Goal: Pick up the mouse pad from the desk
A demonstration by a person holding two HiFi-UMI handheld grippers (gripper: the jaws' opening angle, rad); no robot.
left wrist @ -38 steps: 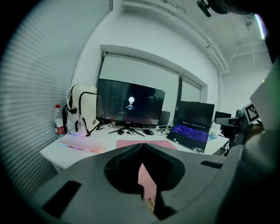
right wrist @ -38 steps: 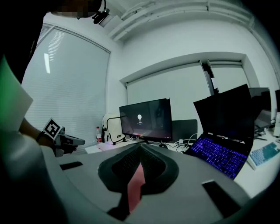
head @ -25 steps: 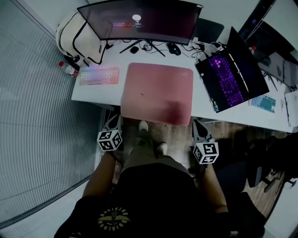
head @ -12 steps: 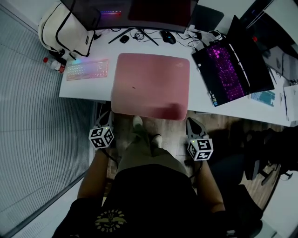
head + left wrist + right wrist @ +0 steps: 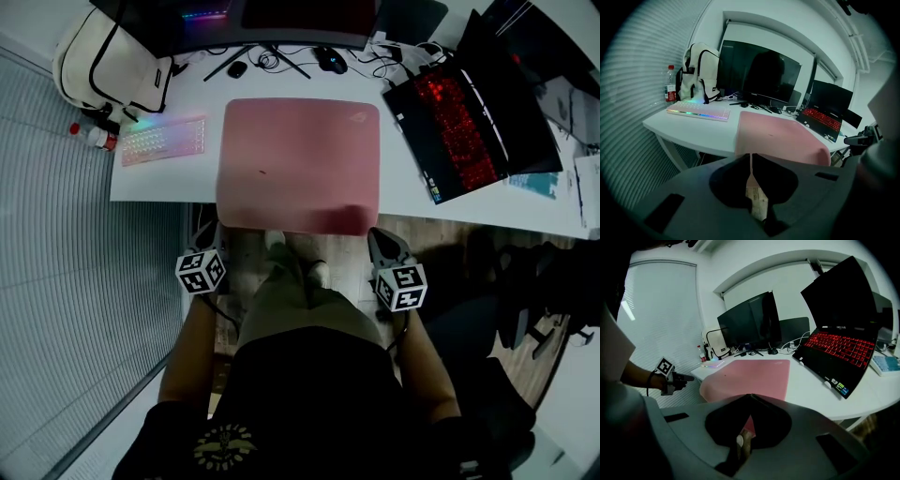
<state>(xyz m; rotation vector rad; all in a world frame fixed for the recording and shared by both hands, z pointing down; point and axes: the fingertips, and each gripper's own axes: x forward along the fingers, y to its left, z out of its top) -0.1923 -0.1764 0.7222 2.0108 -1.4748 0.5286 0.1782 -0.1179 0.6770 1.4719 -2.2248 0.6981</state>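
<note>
A large pink mouse pad [image 5: 300, 164] lies flat on the white desk [image 5: 169, 183], its near edge hanging a little over the desk's front. It also shows as the pink mouse pad [image 5: 780, 138] ahead of the left jaws and as the pink mouse pad [image 5: 750, 373] ahead of the right jaws. My left gripper [image 5: 212, 242] hangs below the front edge by the pad's near left corner, shut and empty. My right gripper [image 5: 379, 240] hangs by the near right corner, also shut and empty. Neither touches the pad.
A backlit keyboard [image 5: 164, 141], a white backpack [image 5: 103, 66] and a bottle [image 5: 92, 136] are left of the pad. An open laptop [image 5: 469, 131] with red keys sits at the right. A monitor [image 5: 272, 19], a mouse [image 5: 328, 61] and cables are behind. An office chair [image 5: 534, 309] stands right.
Both grippers have sunk and now sit closer under the pad's near corners. The desk has shifted up in the head view. The laptop's keys turned from purple to red.
</note>
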